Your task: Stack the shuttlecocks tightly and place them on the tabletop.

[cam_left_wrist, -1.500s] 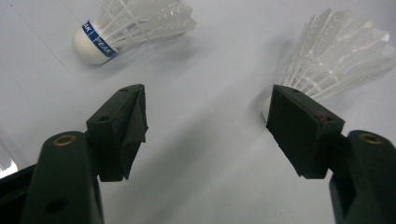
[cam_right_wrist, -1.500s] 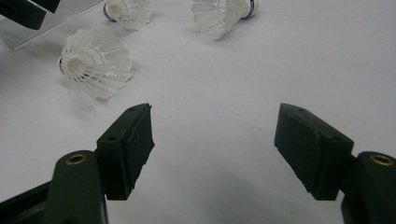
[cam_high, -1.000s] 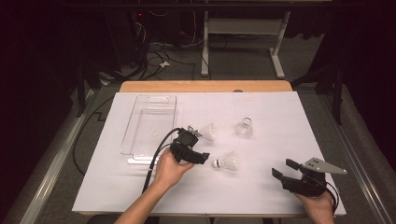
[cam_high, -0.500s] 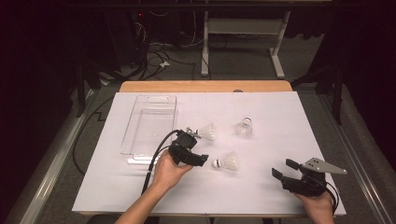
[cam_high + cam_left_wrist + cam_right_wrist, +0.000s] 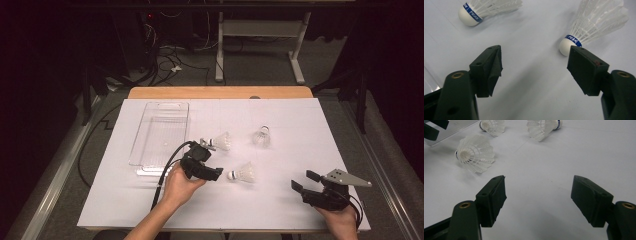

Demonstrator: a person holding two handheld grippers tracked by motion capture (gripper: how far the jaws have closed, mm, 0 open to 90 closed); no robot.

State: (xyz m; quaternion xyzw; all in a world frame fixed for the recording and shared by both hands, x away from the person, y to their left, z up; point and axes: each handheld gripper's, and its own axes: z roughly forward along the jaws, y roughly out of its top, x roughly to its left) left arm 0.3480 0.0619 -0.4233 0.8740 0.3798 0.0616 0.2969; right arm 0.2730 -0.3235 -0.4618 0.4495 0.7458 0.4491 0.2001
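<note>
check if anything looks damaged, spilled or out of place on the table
Nothing stands out. Three shuttlecocks, nearest, middle and far, lie loose on the white sheet, feathers looking intact. The clear tray sits empty beside them. Left gripper and right gripper are open.

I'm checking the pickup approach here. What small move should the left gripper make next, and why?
Probably ease the left gripper toward its right so the near shuttlecock comes between the jaws. They stand open, but its cork tip sits just beyond the right jaw, off centre, so closing now would likely miss or knock it.
</note>
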